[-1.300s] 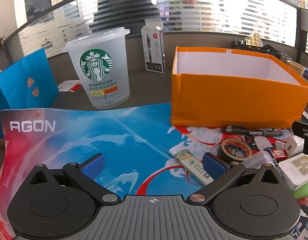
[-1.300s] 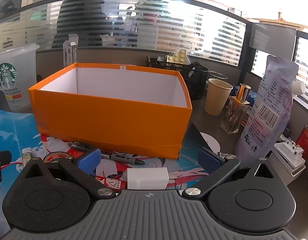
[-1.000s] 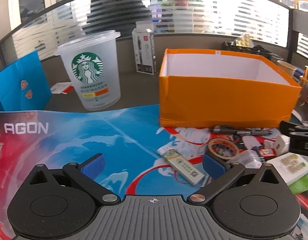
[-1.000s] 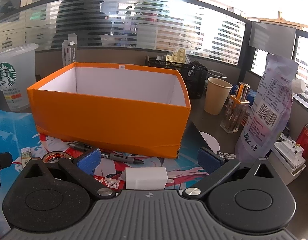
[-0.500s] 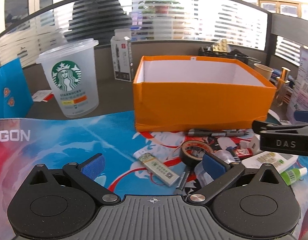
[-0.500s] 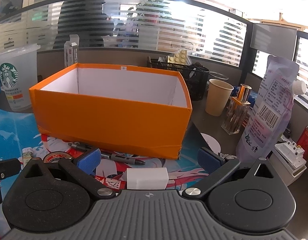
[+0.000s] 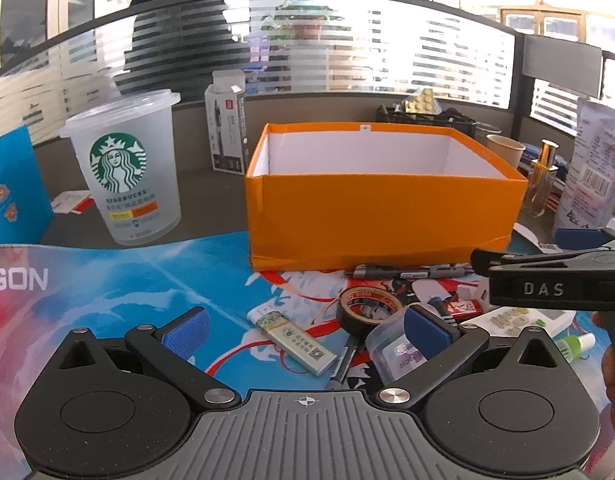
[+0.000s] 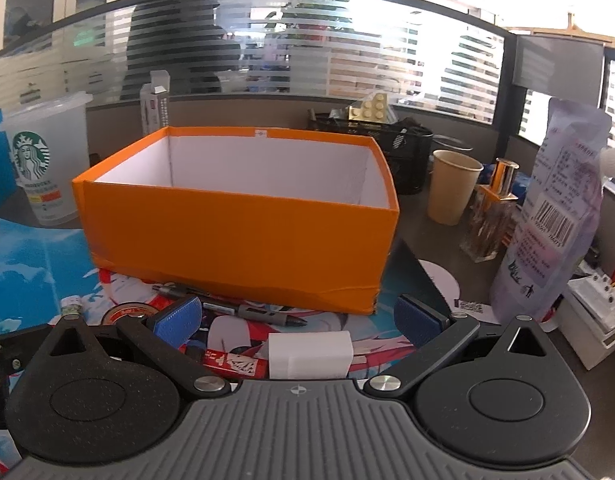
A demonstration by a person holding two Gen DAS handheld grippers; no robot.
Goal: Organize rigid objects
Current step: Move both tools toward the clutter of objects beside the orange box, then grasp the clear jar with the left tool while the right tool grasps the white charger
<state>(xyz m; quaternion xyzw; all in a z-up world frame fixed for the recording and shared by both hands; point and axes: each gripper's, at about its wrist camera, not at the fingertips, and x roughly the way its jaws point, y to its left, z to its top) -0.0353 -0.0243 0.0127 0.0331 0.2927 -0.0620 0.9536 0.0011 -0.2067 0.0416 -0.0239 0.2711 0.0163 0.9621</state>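
An open orange box (image 7: 379,216) with a white inside stands on the blue mat; it also shows in the right wrist view (image 8: 235,228). In front of it lie a grey pen (image 7: 411,271), a roll of dark tape (image 7: 367,310), a green-and-white stick (image 7: 295,340), a clear plastic tub (image 7: 391,350) and a white calculator (image 7: 519,318). My left gripper (image 7: 305,330) is open and empty just above the stick. My right gripper (image 8: 297,318) is open and empty over a white block (image 8: 309,354); the pen (image 8: 243,308) lies just beyond. The right gripper also shows at the right of the left wrist view (image 7: 547,276).
A Starbucks cup (image 7: 127,172) stands left of the box, a pen carton (image 7: 227,140) behind it, a blue bag (image 7: 15,192) at far left. To the right stand a paper cup (image 8: 453,188), a gold-capped bottle (image 8: 493,220), a refill pouch (image 8: 559,232) and a white socket (image 8: 595,312).
My left gripper has swung to the right, bringing the box, the tape and the right gripper toward the middle of its view. The right gripper has barely moved. Both stay open.
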